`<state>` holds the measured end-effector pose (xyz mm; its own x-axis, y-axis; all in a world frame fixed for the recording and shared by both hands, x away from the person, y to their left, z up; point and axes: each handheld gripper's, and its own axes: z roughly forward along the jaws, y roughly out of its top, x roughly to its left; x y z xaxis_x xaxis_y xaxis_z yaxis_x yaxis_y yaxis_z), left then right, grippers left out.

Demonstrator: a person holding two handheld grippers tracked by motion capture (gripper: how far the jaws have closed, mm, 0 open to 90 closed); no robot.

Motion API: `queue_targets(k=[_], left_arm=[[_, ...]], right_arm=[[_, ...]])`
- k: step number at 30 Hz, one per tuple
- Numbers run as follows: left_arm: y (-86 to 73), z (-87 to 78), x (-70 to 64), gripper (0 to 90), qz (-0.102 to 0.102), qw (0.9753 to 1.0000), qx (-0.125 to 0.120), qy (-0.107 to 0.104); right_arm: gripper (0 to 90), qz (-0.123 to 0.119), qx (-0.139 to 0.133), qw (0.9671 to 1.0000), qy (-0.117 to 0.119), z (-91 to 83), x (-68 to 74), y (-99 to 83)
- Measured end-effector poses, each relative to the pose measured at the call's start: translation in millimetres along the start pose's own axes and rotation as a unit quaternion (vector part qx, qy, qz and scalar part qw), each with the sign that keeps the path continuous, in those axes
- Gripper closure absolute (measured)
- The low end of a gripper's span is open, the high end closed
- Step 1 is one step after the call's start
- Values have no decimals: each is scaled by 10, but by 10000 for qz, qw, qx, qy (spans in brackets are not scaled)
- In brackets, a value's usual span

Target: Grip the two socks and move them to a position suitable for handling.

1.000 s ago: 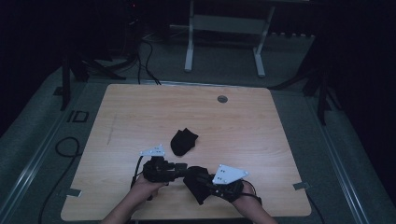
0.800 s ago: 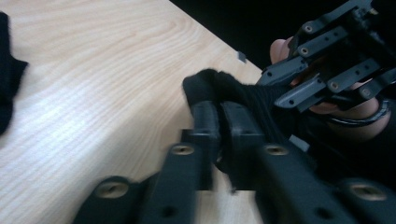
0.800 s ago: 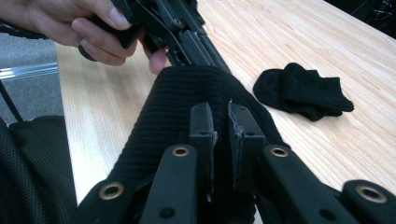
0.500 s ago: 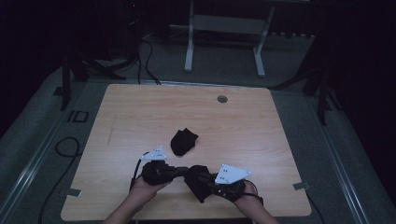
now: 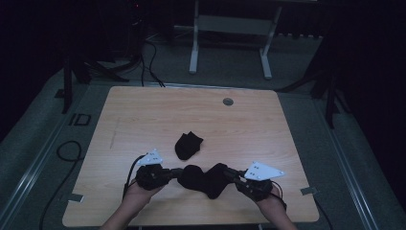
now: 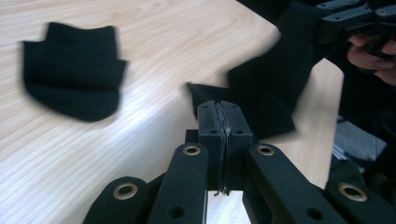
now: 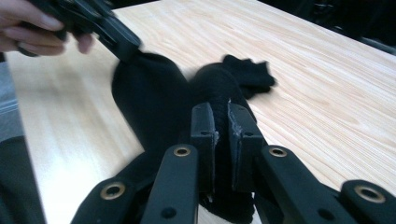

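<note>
A black sock (image 5: pixel 206 178) hangs stretched between my two grippers near the table's front edge. My left gripper (image 5: pixel 176 173) is shut on its left end; in the left gripper view the jaws (image 6: pixel 223 109) pinch a thin edge of the sock (image 6: pixel 275 79). On the sock's right end my right gripper (image 5: pixel 230 173) is shut, its jaws (image 7: pixel 220 116) clamped over bunched fabric of the sock (image 7: pixel 154 98). A second black sock (image 5: pixel 188 145) lies folded flat on the wooden table (image 5: pixel 143 120), just beyond the held one; it is also seen as the second sock (image 6: pixel 70 86) and the second sock (image 7: pixel 250 74).
A small round grommet (image 5: pixel 228 101) sits near the table's far edge. Cables (image 5: pixel 62 153) trail on the floor at the left, and a white stand (image 5: pixel 230 43) rises behind the table. The room around the table is dark.
Both grippers have moved apart, left one leftward and right one rightward, and the held sock is drawn out wider between them. The folded sock has not moved.
</note>
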<state>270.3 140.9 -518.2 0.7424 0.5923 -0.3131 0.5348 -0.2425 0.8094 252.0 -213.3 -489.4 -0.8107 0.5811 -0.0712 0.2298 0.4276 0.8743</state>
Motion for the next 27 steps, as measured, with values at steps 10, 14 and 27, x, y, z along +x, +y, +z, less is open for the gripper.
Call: queue_targets(k=[10,14,27], left_arm=[[-43,-182,-11,890,-53,9997,128,187],[-122,-76,10,890,-104,9990,407,156],[-309,223,126,888,-245,9958,870,147]], right_arm=[[823,463,67,9980,-423,-260,-247,-197],[822,599,286,9971,-370,-225,-257,-358],[789,977,1036,9898,-107,52,-342,-748]])
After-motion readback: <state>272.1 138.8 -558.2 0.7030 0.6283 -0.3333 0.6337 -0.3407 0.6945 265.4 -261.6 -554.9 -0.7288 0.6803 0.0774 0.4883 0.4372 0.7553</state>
